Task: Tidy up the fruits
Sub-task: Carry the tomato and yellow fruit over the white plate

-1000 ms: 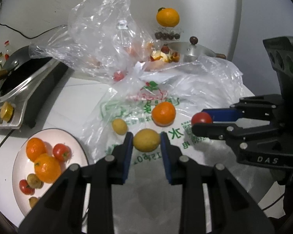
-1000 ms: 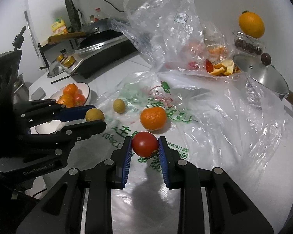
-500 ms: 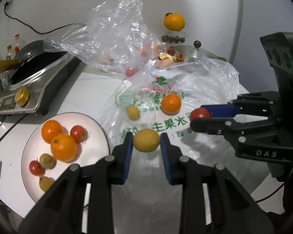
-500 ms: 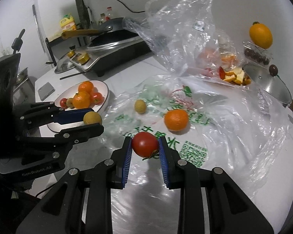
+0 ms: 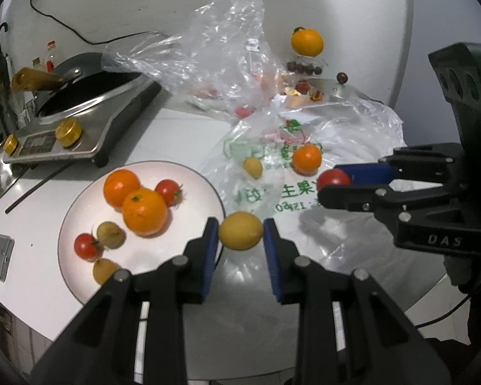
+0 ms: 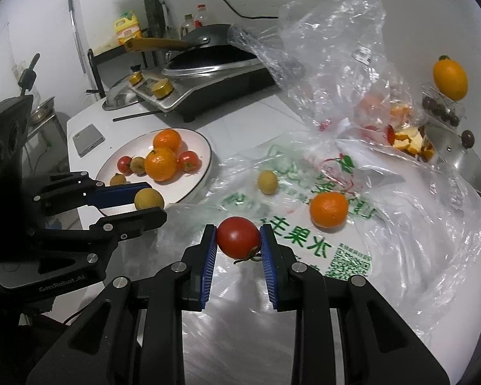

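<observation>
Left wrist view first: the left gripper [image 5: 240, 235] is clamped on a yellow fruit [image 5: 240, 230], its blue pads pressing both sides, held just past the near right edge of the white plate [image 5: 80, 276]. On that plate lie two oranges [image 5: 144, 211], two small tomatoes [image 5: 168, 191] and small brownish-yellow fruits [image 5: 110, 235]. To the plate's right, the right gripper [image 5: 335, 183] shows side-on, closed on a red tomato [image 5: 333, 178]. Beyond the plate to the right, the printed plastic bag [image 5: 272, 199] lies flat on the counter with one loose orange [image 5: 307, 158] and a small yellow fruit [image 5: 252, 167] on it. Behind the plate sits the cooker [image 5: 89, 128], carrying a dark pan.

Right wrist view gives what that one hides. The tomato [image 6: 238, 236] is seen head-on, squeezed between the right gripper [image 6: 238, 240] pads, its green stalk hanging underneath, right of the plate [image 6: 205, 147] and over the bag [image 6: 336, 256]. The left gripper [image 6: 149, 205] appears from the side, gripping the yellow fruit [image 6: 149, 199] at the plate's near rim. Left of the plate lies a flat grey device [image 6: 88, 139], cut off in the other view. Far right of the plate, orange peel [image 6: 407, 142] shows clearly beside a steel lid [image 6: 458, 157], beneath a crumpled clear bag [image 6: 333, 51]. Behind the plate, bottles [image 6: 195, 19] and a yellow container [image 6: 127, 29] stand beyond the cooker [image 6: 208, 77].
</observation>
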Motion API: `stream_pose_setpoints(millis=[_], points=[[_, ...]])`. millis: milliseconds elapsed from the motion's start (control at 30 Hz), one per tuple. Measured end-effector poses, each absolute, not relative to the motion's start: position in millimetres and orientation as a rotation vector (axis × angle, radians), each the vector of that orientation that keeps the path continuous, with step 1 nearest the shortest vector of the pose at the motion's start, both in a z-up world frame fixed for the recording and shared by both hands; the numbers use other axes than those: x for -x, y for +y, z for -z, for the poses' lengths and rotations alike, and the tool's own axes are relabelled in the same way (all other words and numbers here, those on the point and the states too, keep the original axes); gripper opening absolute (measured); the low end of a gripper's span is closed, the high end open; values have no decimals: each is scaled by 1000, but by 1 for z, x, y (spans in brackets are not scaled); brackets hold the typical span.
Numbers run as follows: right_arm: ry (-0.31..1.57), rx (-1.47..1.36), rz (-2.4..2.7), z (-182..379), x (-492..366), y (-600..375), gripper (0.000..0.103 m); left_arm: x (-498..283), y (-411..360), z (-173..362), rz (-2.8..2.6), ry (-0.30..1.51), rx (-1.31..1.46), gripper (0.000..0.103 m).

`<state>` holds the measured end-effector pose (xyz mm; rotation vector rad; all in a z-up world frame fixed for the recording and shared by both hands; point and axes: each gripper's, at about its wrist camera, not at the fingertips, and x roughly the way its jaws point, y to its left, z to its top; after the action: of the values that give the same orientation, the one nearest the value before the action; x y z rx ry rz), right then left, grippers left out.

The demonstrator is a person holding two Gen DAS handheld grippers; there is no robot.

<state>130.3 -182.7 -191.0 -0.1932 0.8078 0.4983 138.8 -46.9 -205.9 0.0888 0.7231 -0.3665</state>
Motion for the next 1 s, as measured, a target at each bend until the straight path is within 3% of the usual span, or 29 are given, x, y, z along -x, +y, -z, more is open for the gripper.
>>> stream_pose_setpoints(millis=[1000], points=[[823, 264, -590, 196, -130, -120, 29, -140, 0, 221, 310, 748, -34, 29]])
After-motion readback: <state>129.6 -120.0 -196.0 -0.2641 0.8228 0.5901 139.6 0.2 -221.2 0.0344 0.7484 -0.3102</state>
